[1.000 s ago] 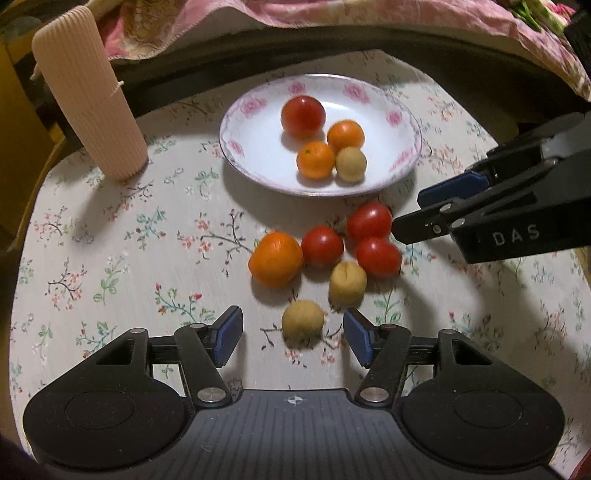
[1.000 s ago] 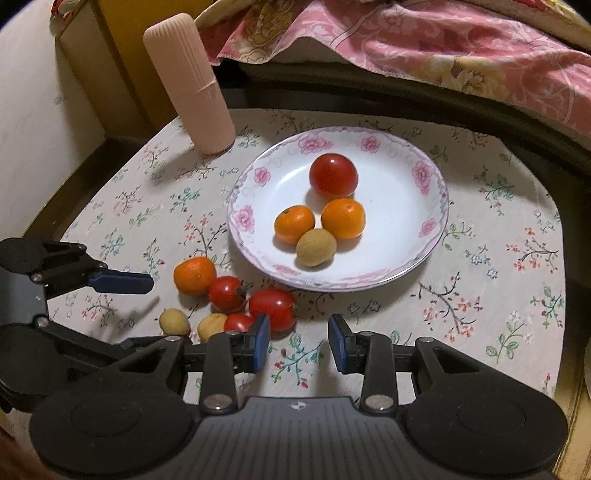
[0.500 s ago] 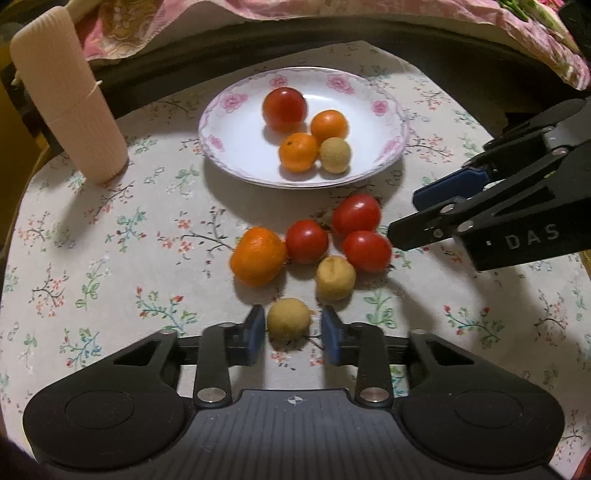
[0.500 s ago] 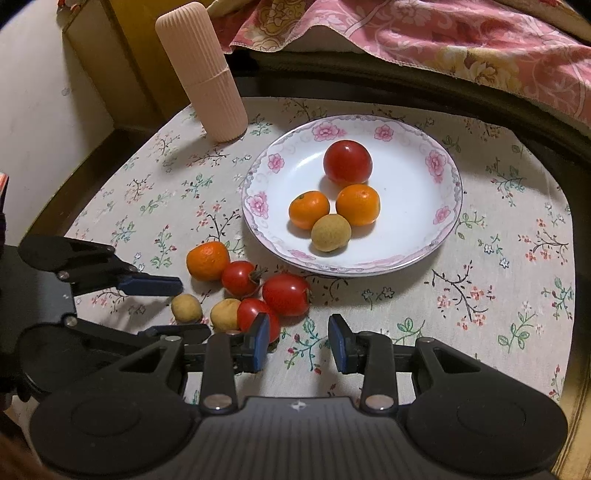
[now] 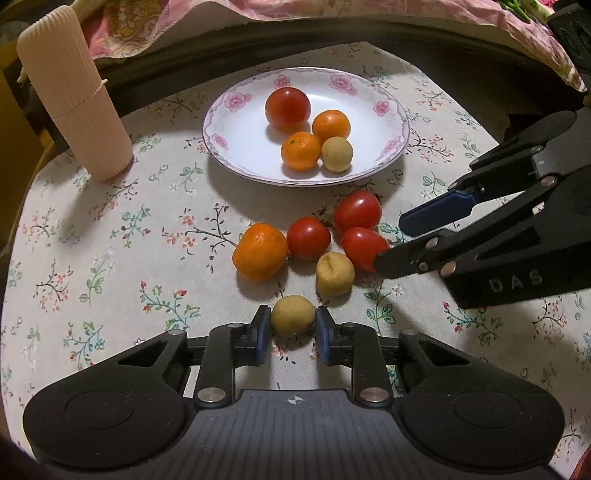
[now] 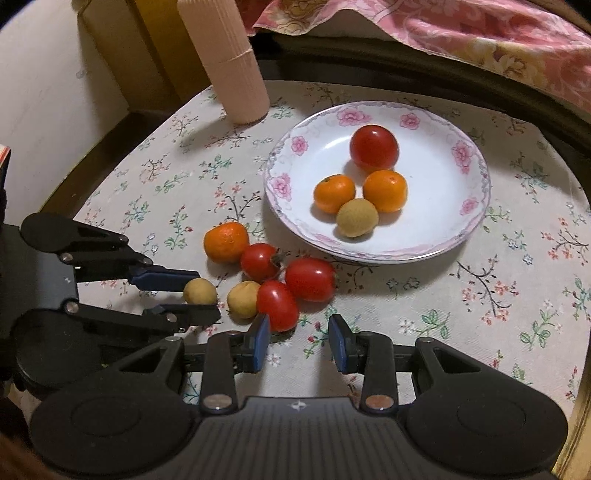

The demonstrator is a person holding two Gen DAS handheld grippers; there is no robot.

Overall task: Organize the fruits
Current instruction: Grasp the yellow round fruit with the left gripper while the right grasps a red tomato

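Observation:
A small tan fruit (image 5: 293, 315) lies on the floral tablecloth. My left gripper (image 5: 291, 328) is closing on it, and both blue pads press its sides. The right wrist view shows the same grip, fruit (image 6: 200, 291) between the fingers. Beyond it lie an orange (image 5: 260, 251), three tomatoes (image 5: 308, 238) and a second tan fruit (image 5: 334, 273). My right gripper (image 6: 299, 339) is open and empty, its left pad just beside the nearest tomato (image 6: 277, 304). The flowered plate (image 5: 243, 129) holds a tomato, two oranges and a tan fruit.
A tall ribbed beige cylinder (image 5: 74, 92) stands at the back left of the table. A pink floral cloth (image 5: 332, 18) lies behind the table's dark rim. A pale wall (image 6: 44, 92) lies left of the table.
My left gripper's jaws went from wide apart to pressed on the nearest tan fruit. My right gripper edged closer to the loose tomatoes, its opening unchanged.

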